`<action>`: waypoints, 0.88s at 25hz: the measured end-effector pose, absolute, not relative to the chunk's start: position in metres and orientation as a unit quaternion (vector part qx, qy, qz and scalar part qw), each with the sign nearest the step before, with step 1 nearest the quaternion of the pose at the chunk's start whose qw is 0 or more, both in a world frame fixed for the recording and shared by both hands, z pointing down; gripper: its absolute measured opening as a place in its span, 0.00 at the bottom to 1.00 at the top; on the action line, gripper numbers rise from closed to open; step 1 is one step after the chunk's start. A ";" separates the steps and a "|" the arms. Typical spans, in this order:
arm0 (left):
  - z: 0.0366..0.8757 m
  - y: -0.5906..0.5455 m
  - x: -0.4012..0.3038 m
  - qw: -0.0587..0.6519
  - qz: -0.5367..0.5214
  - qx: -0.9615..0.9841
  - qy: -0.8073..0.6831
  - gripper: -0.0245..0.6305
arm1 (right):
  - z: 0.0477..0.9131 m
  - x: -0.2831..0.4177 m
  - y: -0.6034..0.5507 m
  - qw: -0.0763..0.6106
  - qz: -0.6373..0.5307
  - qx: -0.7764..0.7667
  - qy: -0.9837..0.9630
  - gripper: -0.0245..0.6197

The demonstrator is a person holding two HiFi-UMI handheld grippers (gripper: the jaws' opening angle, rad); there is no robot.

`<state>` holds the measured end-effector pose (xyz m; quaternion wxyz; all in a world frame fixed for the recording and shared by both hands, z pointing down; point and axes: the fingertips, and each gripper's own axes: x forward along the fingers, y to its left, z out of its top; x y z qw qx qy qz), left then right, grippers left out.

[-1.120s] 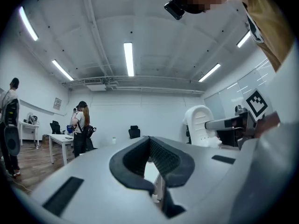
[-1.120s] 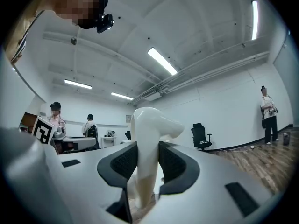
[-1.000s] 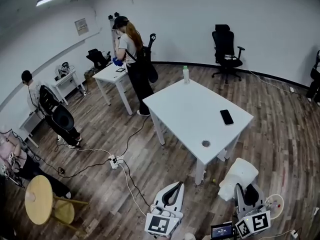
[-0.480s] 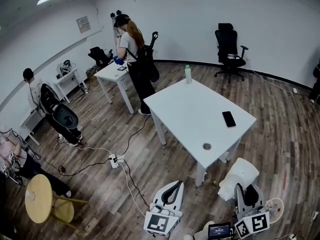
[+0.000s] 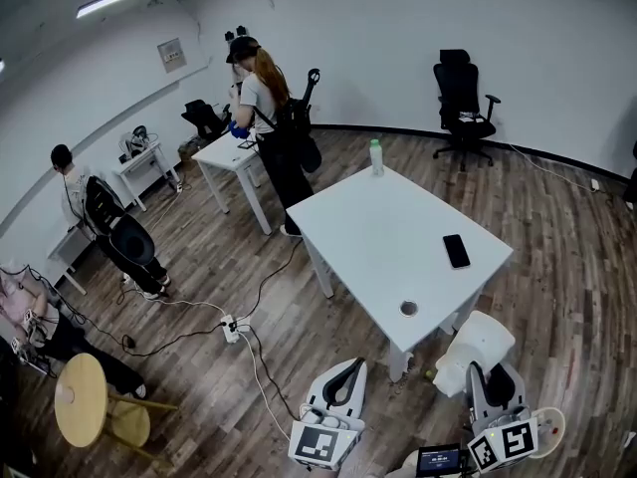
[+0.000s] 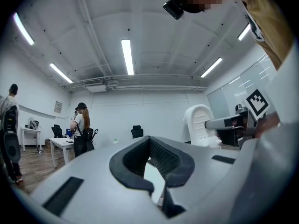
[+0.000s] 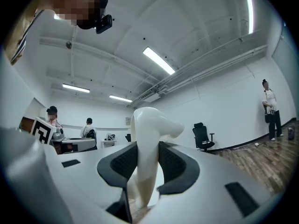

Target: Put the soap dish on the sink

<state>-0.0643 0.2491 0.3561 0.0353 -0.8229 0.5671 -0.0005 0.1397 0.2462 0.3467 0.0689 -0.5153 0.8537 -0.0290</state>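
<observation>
Since a second ago the whole room has slid a little in the head view. The near corner of the worktop (image 5: 388, 227) and the small round thing (image 5: 408, 309) on it now sit lower in the picture, closer to the two tools. Both tools keep their places at the bottom edge, so this reads as the person walking, not reaching.

The left tool (image 5: 340, 384) hangs off the worktop's near corner, to its left and clear of it. In the left gripper view the left tool (image 6: 152, 160) has its jaws apart with nothing between them, only the white worktop beyond.

The right tool (image 5: 495, 391) is just right of the same corner and already carries the task's thing. In the right gripper view the right tool (image 7: 148, 164) has its dark pads pressed on both sides of a white moulded piece, which I take to be the soap dish (image 7: 149, 125). The piece stands upright out of the jaws and its top curls to the right. In the head view the soap dish (image 5: 476, 347) points from the tool toward the worktop's corner, near it but not touching.

No view shows a sink, so I cannot tell which way it lies from the worktop. The next move depends on finding it.
</observation>
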 end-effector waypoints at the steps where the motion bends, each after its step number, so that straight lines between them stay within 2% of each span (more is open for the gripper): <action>1: 0.355 0.245 -0.058 0.039 -0.001 -0.823 0.566 0.05 | 0.346 0.144 0.242 0.071 -0.030 -0.514 0.854 0.24; 8: 0.353 0.226 -0.021 0.046 -0.006 -0.830 0.556 0.05 | 0.349 0.164 0.222 0.076 -0.043 -0.506 0.858 0.24; 22: 0.375 0.179 -0.035 0.014 -0.010 -0.824 0.566 0.05 | 0.368 0.156 0.174 0.052 -0.063 -0.497 0.864 0.24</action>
